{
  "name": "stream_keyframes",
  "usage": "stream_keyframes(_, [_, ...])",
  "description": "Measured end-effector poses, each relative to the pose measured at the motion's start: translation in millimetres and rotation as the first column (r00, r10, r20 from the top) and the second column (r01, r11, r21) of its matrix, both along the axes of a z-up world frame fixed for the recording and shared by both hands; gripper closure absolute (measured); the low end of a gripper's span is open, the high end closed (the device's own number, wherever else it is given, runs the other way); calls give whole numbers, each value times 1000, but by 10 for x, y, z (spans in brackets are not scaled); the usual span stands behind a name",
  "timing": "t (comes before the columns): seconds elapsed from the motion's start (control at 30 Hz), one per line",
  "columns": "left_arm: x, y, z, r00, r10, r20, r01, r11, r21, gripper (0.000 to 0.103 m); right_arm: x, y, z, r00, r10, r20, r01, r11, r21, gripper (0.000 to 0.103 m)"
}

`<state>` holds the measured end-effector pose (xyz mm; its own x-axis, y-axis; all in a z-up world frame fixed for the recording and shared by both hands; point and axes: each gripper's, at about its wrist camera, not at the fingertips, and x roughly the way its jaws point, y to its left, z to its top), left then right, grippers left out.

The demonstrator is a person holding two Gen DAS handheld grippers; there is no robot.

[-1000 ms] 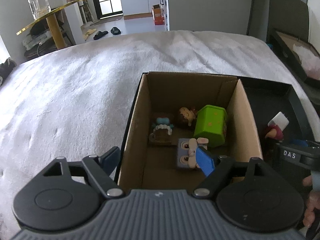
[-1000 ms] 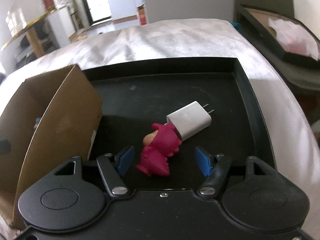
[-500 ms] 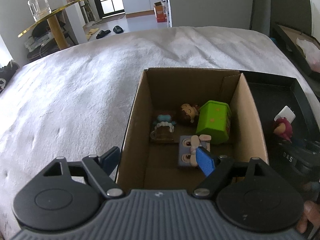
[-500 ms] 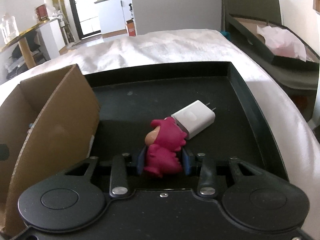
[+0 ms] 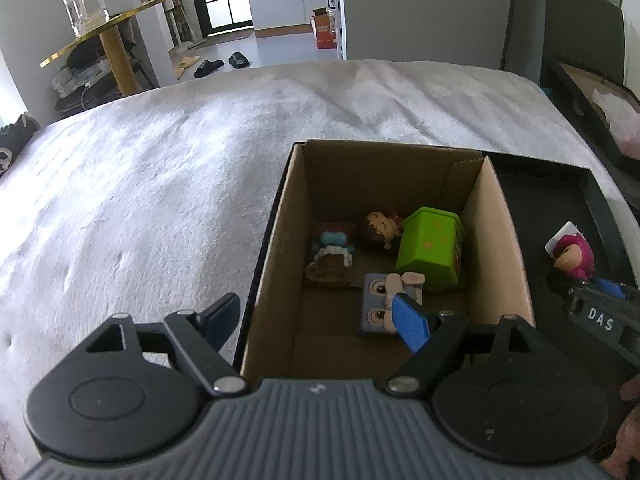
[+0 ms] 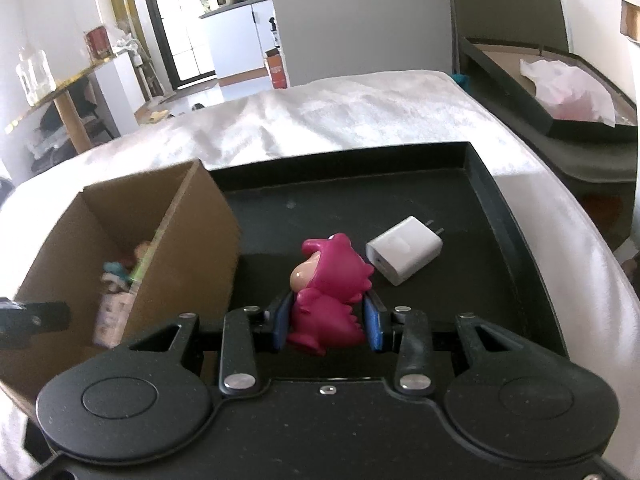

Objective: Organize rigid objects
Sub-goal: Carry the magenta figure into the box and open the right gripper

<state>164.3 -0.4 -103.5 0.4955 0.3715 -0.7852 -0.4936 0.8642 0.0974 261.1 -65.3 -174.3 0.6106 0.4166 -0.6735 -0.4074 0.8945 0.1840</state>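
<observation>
My right gripper [image 6: 328, 326] is shut on a pink dinosaur figurine [image 6: 326, 292], lifted a little above the black tray [image 6: 516, 216]. The same pink dinosaur figurine [image 5: 576, 254] shows at the right of the left wrist view, with the right gripper [image 5: 600, 290] under it. A white charger plug [image 6: 404, 250] lies on the tray beside it. My left gripper [image 5: 316, 320] stands open over the left wall of a cardboard box [image 5: 496, 240]. Inside lie a green block [image 5: 430, 254], a brown-haired doll head [image 5: 376, 228], a blue-and-brown toy [image 5: 330, 258] and a grey face block [image 5: 376, 304].
The cardboard box [image 6: 188, 248] and tray rest on a white bedspread [image 5: 160, 200]. A dark shelf with a box of pink paper [image 6: 568, 88] stands at the right. A gold round table [image 5: 108, 36] with a glass jar is beyond the bed at the left.
My right gripper closed on the pink dinosaur and raised it off the tray, away from the white charger. The left gripper stayed open in place.
</observation>
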Motion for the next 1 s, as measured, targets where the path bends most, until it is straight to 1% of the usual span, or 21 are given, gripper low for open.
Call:
stream_keyframes(0.17, [-59, 38, 43, 1000, 2, 25, -2, 1000, -11, 21, -44, 79, 169, 1000, 25, 13, -25, 999, 22, 66])
stream_keyframes(0.4, [-155, 120, 40, 999, 9, 42, -8, 999, -38, 21, -113, 244, 406, 996, 58, 60, -61, 997, 37, 66])
stream_keyframes(0.8, [-225, 233, -17, 998, -17, 62, 22, 997, -80, 22, -215, 498, 561, 989, 106, 105, -110, 994, 29, 66])
stream_keyframes(1.0, [-278, 266, -26, 997, -18, 77, 25, 995, -98, 25, -272, 638, 590, 982, 159, 104, -162, 987, 19, 66])
